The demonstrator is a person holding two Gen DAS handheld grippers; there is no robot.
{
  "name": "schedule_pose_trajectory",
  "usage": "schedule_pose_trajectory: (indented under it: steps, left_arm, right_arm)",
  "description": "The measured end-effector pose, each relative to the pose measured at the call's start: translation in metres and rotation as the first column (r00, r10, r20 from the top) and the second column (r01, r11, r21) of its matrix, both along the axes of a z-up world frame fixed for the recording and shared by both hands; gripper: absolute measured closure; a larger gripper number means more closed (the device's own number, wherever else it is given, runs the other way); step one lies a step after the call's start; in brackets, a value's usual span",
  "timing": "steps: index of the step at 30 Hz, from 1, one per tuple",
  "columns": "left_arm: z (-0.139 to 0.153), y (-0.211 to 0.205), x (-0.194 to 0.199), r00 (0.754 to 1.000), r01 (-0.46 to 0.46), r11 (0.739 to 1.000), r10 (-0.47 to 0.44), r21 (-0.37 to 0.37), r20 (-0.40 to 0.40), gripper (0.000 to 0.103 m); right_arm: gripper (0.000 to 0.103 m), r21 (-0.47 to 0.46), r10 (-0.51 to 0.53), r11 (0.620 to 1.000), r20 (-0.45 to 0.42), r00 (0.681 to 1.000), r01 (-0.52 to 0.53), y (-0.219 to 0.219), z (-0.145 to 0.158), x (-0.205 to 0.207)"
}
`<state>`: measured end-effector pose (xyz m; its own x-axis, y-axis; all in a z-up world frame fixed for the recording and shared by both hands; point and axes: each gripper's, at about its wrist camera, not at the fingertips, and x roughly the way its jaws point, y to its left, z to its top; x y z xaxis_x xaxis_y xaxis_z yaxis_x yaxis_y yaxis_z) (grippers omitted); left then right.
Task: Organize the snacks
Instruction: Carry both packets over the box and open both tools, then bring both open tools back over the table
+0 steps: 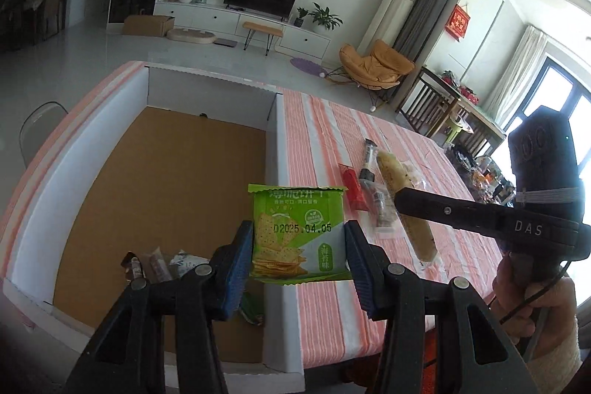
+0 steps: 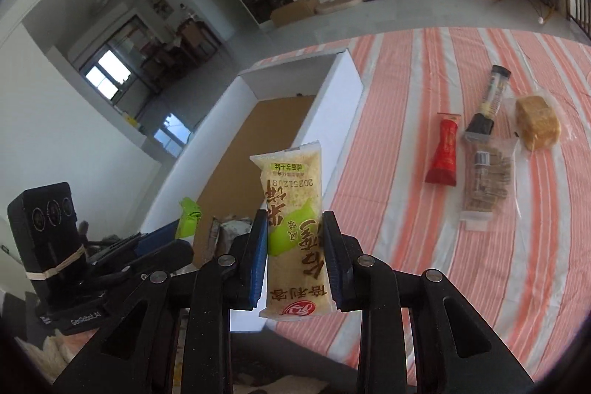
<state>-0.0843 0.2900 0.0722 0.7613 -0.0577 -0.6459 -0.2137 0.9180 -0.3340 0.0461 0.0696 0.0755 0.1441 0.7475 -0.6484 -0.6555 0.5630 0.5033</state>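
My left gripper [image 1: 299,246] is shut on a green cracker packet [image 1: 298,235], held upright over the right wall of a white box [image 1: 280,143] with a brown cardboard floor. Several small snack packets [image 1: 159,264] lie in the box's near corner. My right gripper [image 2: 295,235] is shut on a long pale yellow-green packet [image 2: 293,228], held above the striped table beside the box [image 2: 332,98]. On the cloth lie a red packet [image 2: 443,150], a black stick packet [image 2: 487,102], a clear bag of brown pieces [image 2: 487,180] and a wrapped bread [image 2: 537,124].
A pink-and-white striped cloth [image 2: 424,246] covers the table. A person's hand [image 1: 535,298] grips the right tool at the table's near right edge. A chair [image 1: 40,124] stands left of the box. Beyond the table are a living room floor, a TV unit and an orange lounge chair.
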Motion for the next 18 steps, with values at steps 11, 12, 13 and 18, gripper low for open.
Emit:
schedule_pose_trajectory:
  steps: [11,12,13,18]
  left_arm:
    - [-0.056,0.070,-0.007,0.936,-0.330,0.934,0.342,0.139,-0.077,0.023]
    - [-0.057,0.060,-0.001,0.947,-0.301,0.943,0.314,0.141,-0.075,0.021]
    - [-0.057,0.046,0.007,0.959,-0.263,0.954,0.275,0.143,-0.073,0.021]
    - [-0.051,-0.044,0.040,0.999,0.004,0.995,0.001,0.098,-0.042,0.015]
  right_arm:
    - [0.036,0.118,-0.014,0.993,0.026,1.000,0.011,0.046,-0.017,-0.004]
    - [0.036,0.090,-0.059,0.995,0.059,0.997,0.054,0.031,-0.020,0.001]
    - [0.036,0.056,-0.105,0.993,0.094,0.990,0.100,0.015,-0.024,0.003]
    - [0.034,-0.188,-0.375,0.886,0.246,0.894,0.424,-0.083,-0.080,0.041]
